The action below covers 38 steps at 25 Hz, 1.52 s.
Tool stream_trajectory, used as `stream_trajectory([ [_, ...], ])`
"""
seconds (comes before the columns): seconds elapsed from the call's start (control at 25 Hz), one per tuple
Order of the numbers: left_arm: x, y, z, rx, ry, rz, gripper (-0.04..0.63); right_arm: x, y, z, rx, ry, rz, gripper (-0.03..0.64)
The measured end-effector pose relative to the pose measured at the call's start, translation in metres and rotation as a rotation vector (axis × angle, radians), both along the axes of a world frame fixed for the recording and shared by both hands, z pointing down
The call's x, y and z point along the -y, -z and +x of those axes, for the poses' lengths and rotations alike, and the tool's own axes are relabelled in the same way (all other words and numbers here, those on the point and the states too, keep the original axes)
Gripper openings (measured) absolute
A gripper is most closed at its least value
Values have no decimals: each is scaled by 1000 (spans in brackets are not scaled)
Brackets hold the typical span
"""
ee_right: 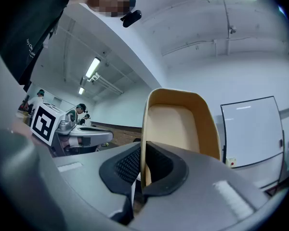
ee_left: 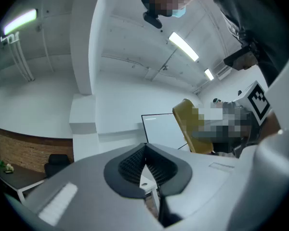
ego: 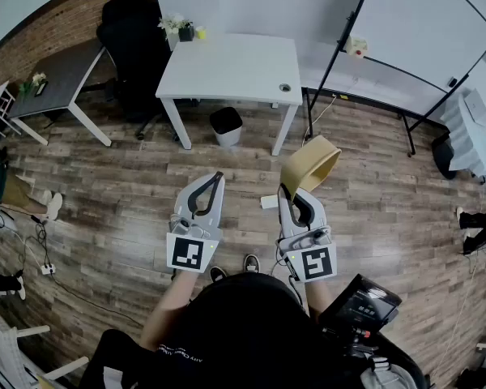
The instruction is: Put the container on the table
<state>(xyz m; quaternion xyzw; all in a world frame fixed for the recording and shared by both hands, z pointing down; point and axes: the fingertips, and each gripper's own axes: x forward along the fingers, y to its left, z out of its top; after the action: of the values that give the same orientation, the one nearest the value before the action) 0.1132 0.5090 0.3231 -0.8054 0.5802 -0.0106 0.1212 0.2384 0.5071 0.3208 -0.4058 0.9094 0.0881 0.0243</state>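
My right gripper (ego: 289, 187) is shut on the rim of a tan, shallow container (ego: 310, 165), held up in the air with its hollow side facing me. In the right gripper view the container (ee_right: 180, 126) stands upright out of the jaws, one wall pinched between the black pads (ee_right: 156, 163). My left gripper (ego: 217, 177) is shut with nothing in it, level with the right one and about a hand's width to its left. Its pads (ee_left: 135, 163) meet in the left gripper view. The white table (ego: 231, 67) stands ahead of both grippers, across bare wooden floor.
A small black bin (ego: 226, 126) sits under the table. A plant and small items (ego: 179, 28) sit at the table's far left corner. A black office chair (ego: 134, 39) stands to its left, beside a grey desk (ego: 61, 75). A whiteboard on a stand (ego: 425, 31) fills the right.
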Motion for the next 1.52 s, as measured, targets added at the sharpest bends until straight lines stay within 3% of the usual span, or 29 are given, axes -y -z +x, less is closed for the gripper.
stream_trajectory([
  [0.28,15,-7,-2,-3,10,-21,2,20,-4,-13,52,42,-35,20],
  [0.8,41,-18,6,-19,65,-44,2,54,-14,-24,-6,134,-26,17],
  [1.52,84,-26,-107,-83,-7,-56,2,95,-9,-145,-71,56,-8,17],
])
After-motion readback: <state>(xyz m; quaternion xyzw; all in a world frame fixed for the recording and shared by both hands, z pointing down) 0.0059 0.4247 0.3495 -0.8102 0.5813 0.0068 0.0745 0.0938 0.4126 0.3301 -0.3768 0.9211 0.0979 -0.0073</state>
